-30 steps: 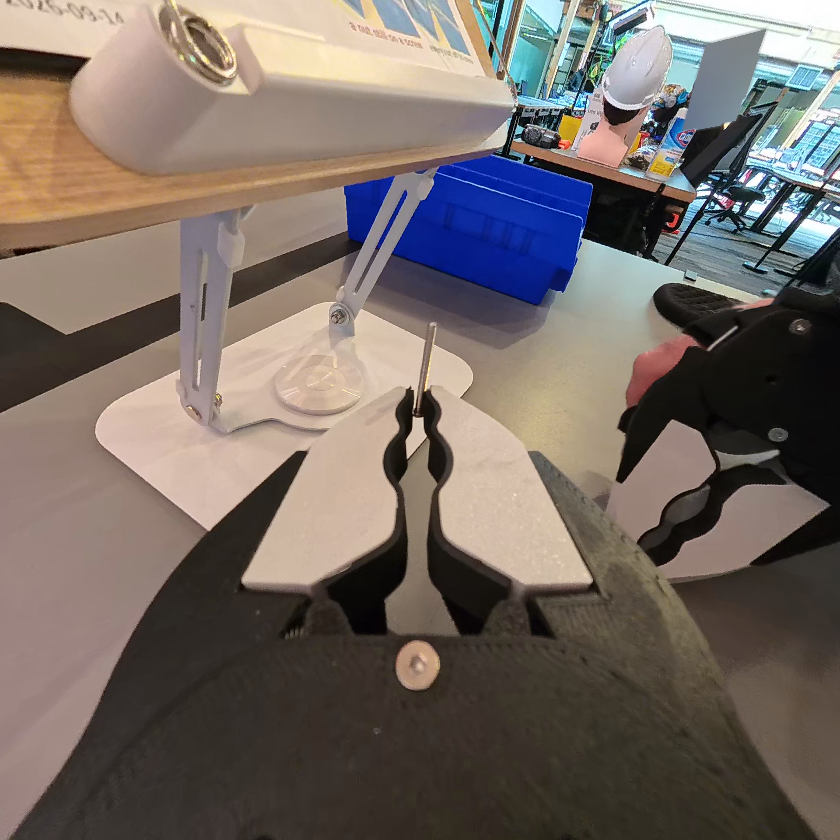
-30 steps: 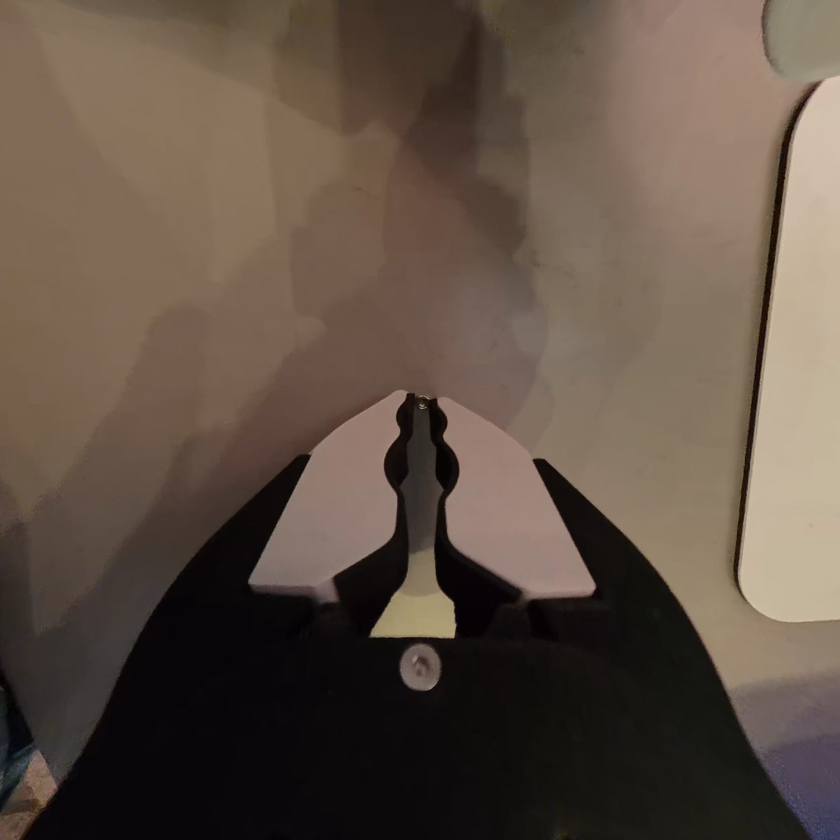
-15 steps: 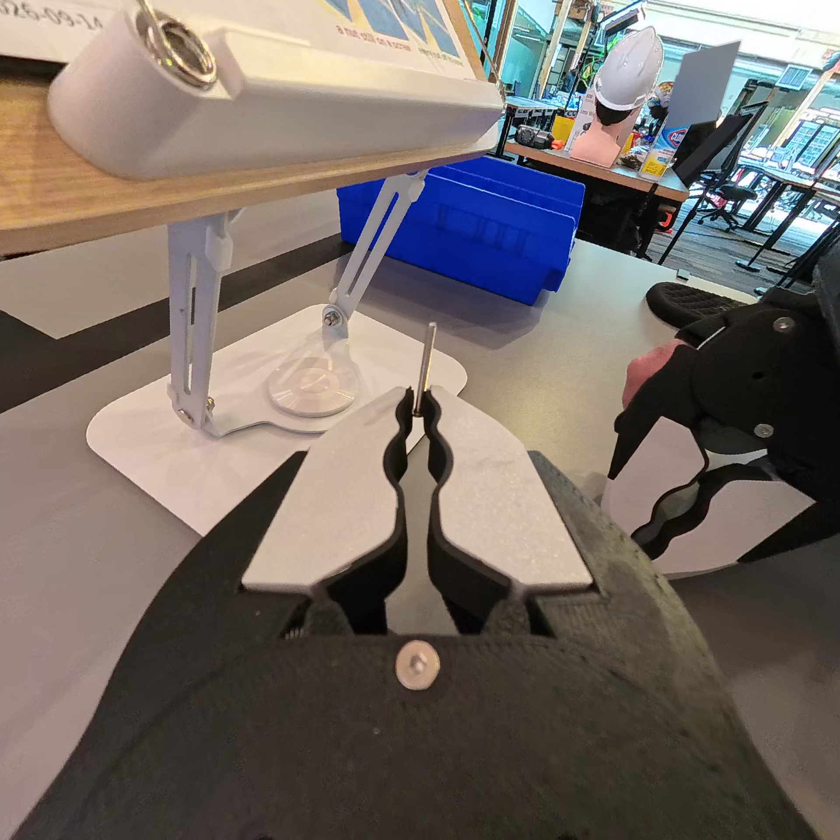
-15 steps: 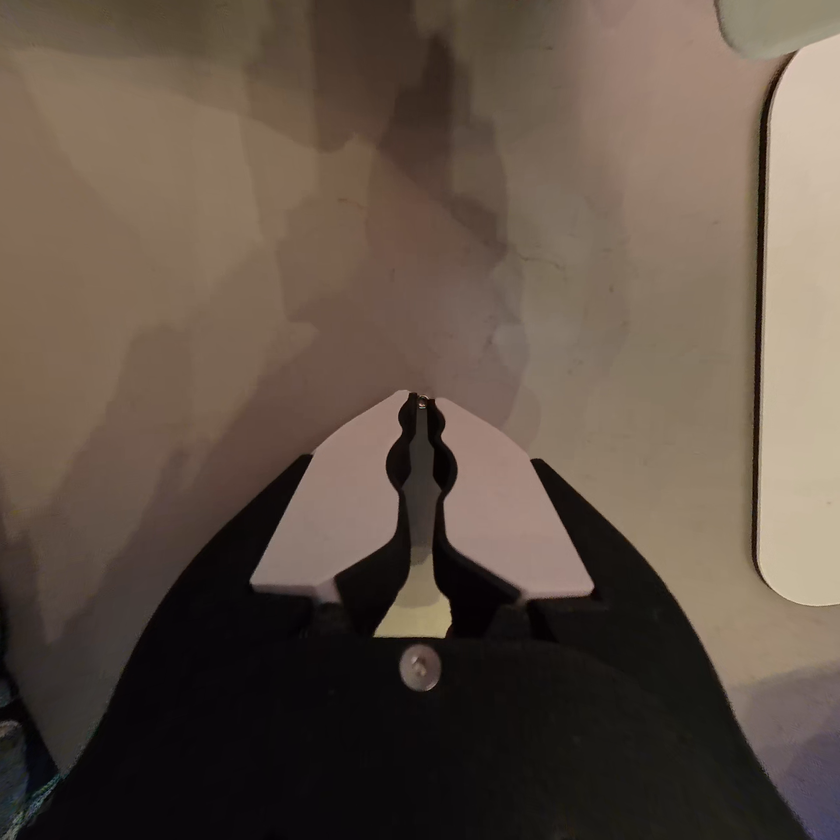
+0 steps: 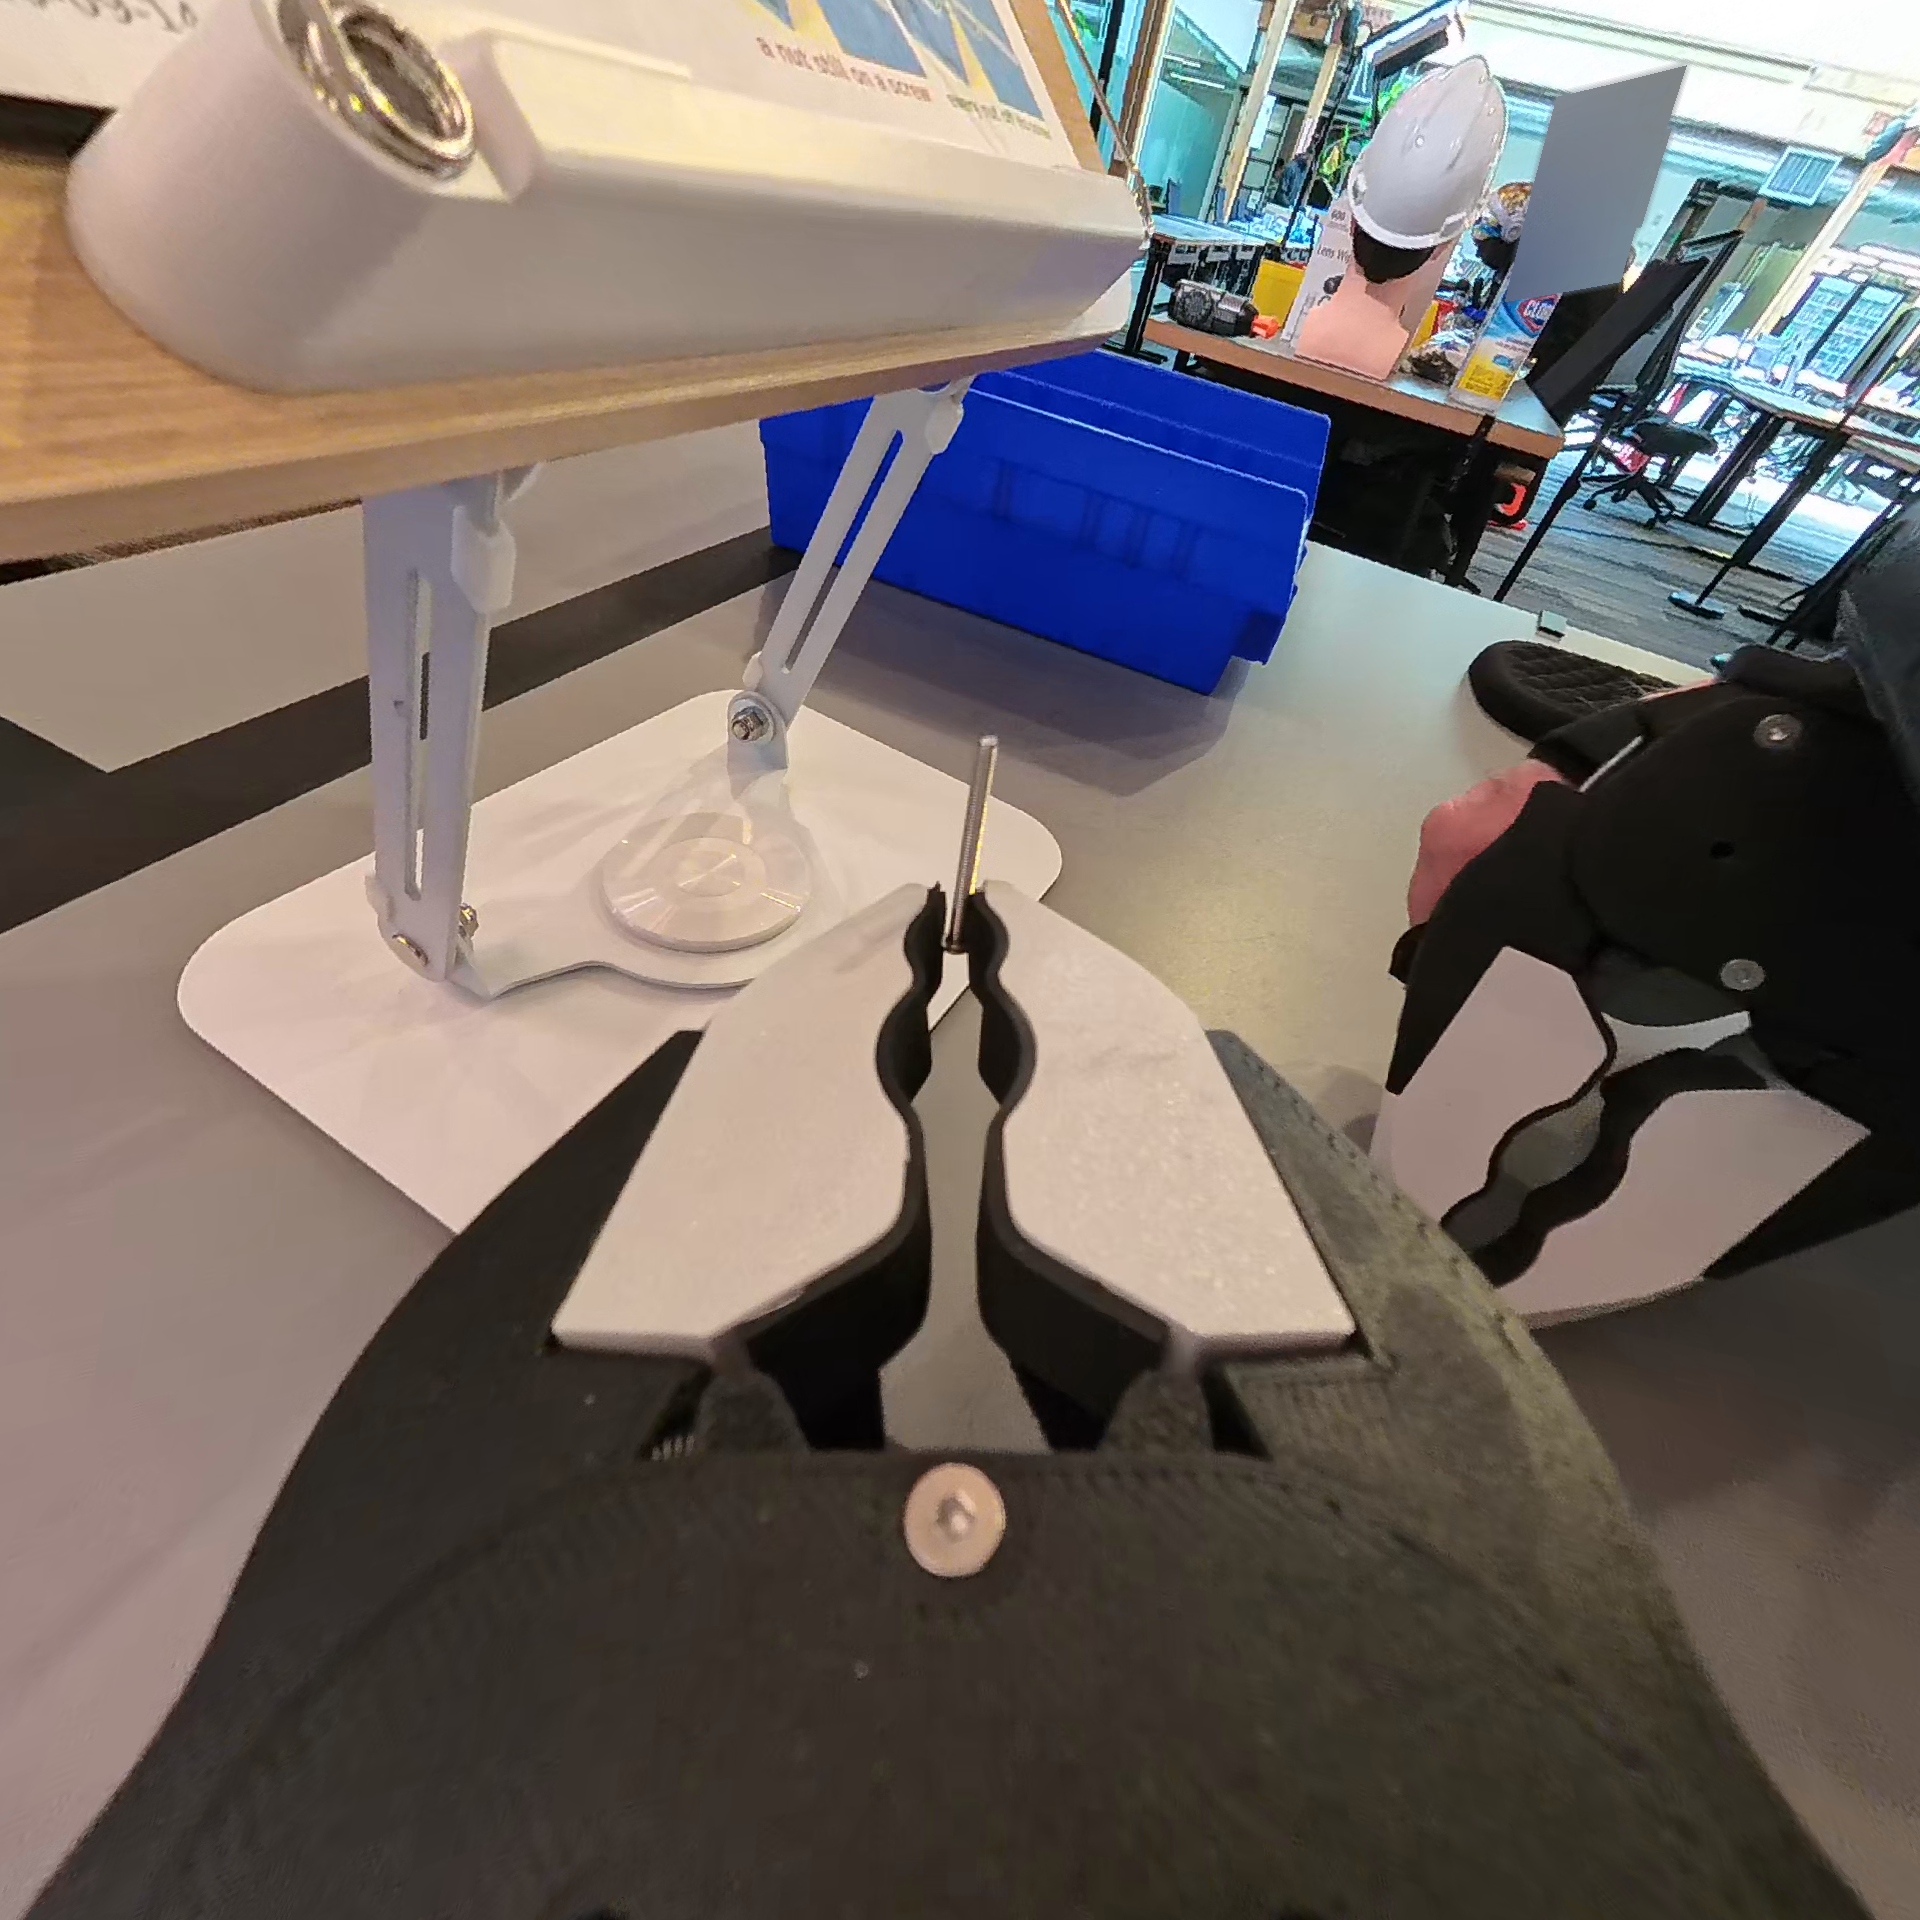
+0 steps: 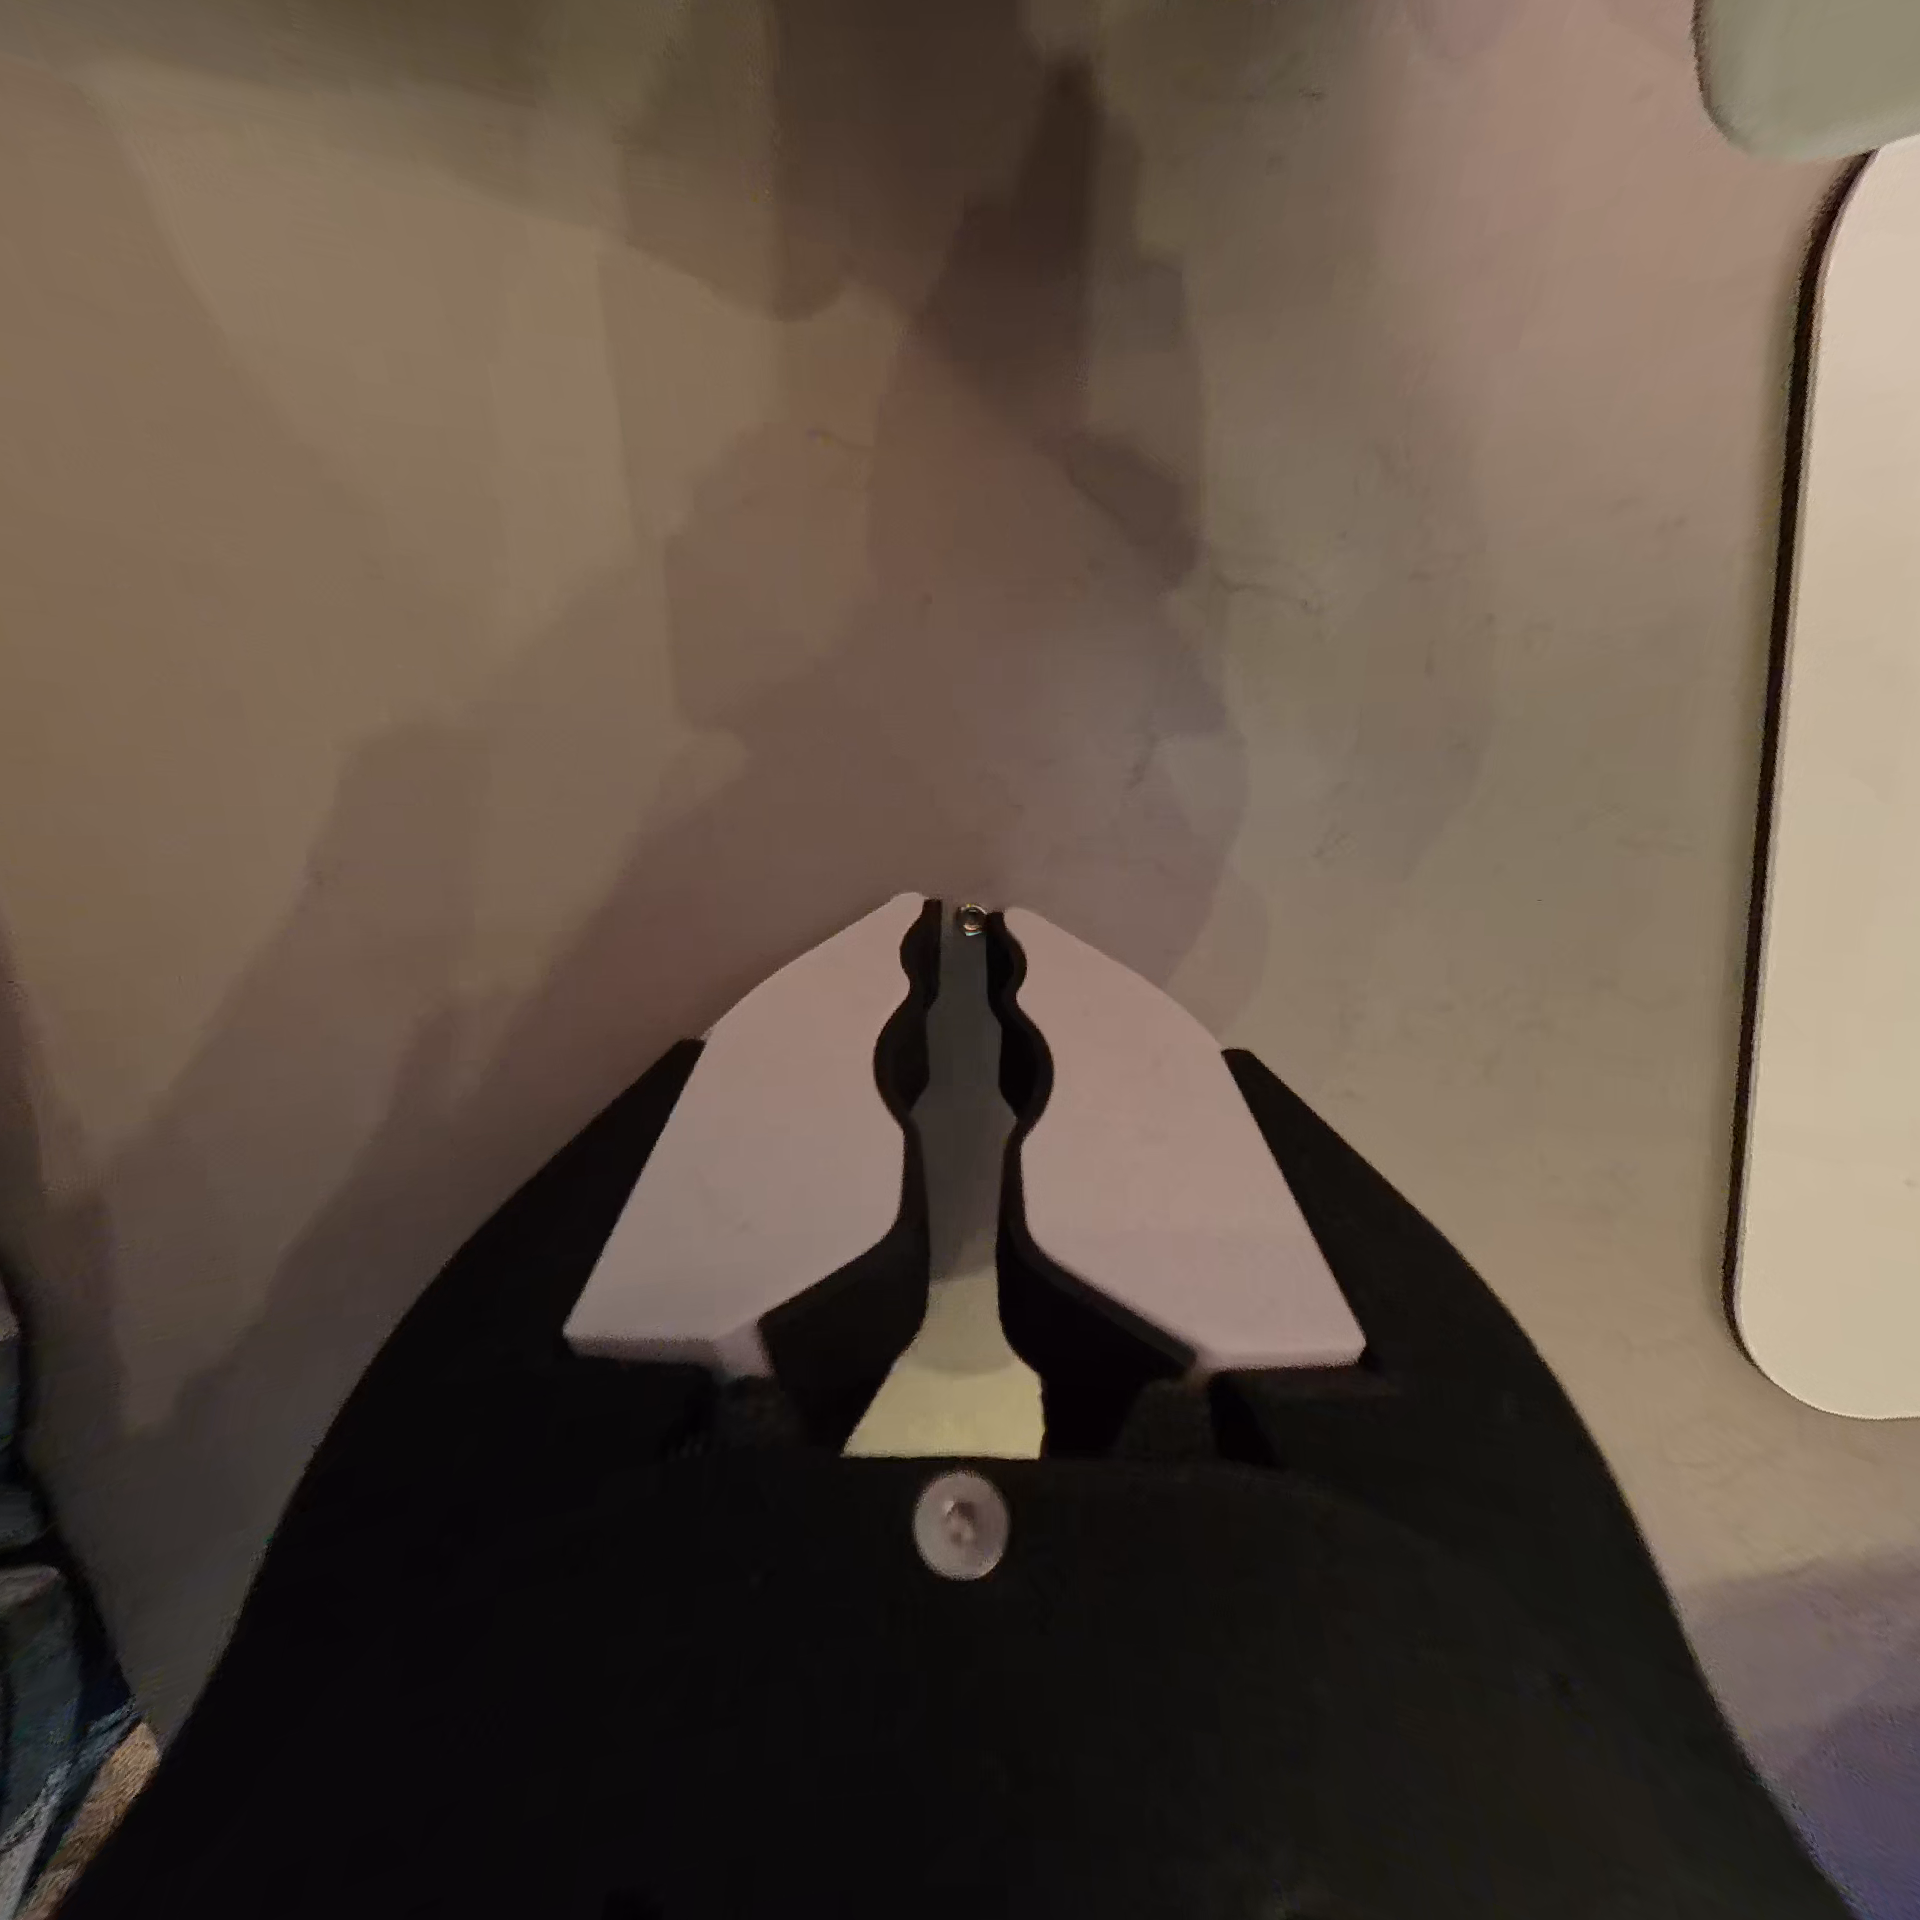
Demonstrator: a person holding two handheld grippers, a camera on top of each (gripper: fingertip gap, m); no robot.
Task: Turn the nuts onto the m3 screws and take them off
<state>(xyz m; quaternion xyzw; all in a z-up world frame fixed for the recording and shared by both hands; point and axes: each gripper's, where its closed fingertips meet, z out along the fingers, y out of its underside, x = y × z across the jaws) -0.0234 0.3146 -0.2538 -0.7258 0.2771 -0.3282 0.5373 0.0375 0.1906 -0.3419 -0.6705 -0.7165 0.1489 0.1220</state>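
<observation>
My left gripper (image 5: 961, 906) is shut on the lower end of a thin metal screw (image 5: 978, 821), which stands upright out of the fingertips, just in front of the white stand base (image 5: 343, 1039). My right gripper (image 6: 961, 914) points down at the grey table (image 6: 520, 623). A tiny metal nut (image 6: 972, 918) sits between its fingertips, against the right pad, with a gap showing on its left side, so the jaws stand slightly open. The right gripper also shows in the left wrist view (image 5: 1475, 1216), low over the table at the right.
A tilted wooden board (image 5: 208, 416) with a white tube-shaped part (image 5: 312, 208) rests on the stand's white arms (image 5: 421, 727). A blue bin (image 5: 1039, 520) stands behind. The stand base's edge shows in the right wrist view (image 6: 1870, 727). A hand (image 5: 1465, 842) holds the right gripper. The gap from one gripper's tips to the other's is roughly 15 centimetres.
The right jaws have widened a little and the nut, pinched between the tips before, now touches only the right pad. The left gripper keeps its hold on the screw, shifted slightly.
</observation>
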